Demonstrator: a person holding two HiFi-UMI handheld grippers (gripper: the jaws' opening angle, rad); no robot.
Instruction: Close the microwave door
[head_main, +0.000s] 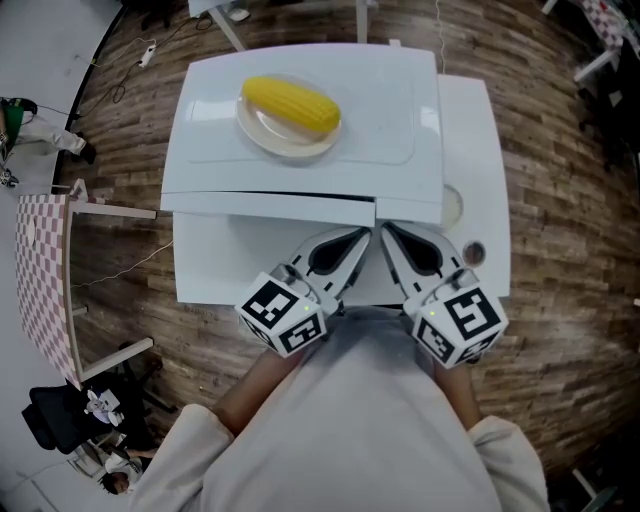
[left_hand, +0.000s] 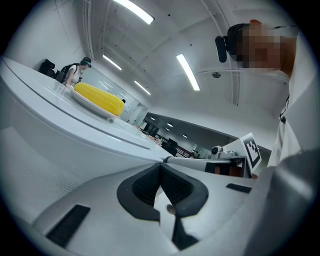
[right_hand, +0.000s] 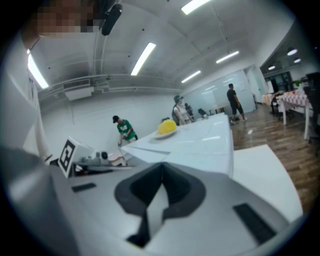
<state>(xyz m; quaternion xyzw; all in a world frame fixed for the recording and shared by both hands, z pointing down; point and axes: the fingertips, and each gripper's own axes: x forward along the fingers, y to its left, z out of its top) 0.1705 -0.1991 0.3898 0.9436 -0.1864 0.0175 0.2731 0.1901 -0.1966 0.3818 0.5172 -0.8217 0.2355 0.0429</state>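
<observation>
From the head view I look down on the white microwave (head_main: 400, 110), which stands on a white table (head_main: 475, 140). On its top rests a plate (head_main: 262, 135) with a yellow corn cob (head_main: 292, 105). The door's top edge (head_main: 260, 205) shows as a narrow strip along the front. My left gripper (head_main: 365, 232) and right gripper (head_main: 385, 230) point at the front, tips side by side at the strip's right end. Both are shut with nothing between the pads. Each gripper view shows the corn, in the left one (left_hand: 99, 97) and in the right one (right_hand: 167, 127), beyond its shut jaws.
A small dark round object (head_main: 474, 253) and a pale disc (head_main: 452, 205) lie on the table right of the microwave. A checkered table (head_main: 45, 270) stands at the left on the wooden floor. People (right_hand: 124, 129) stand far behind in the right gripper view.
</observation>
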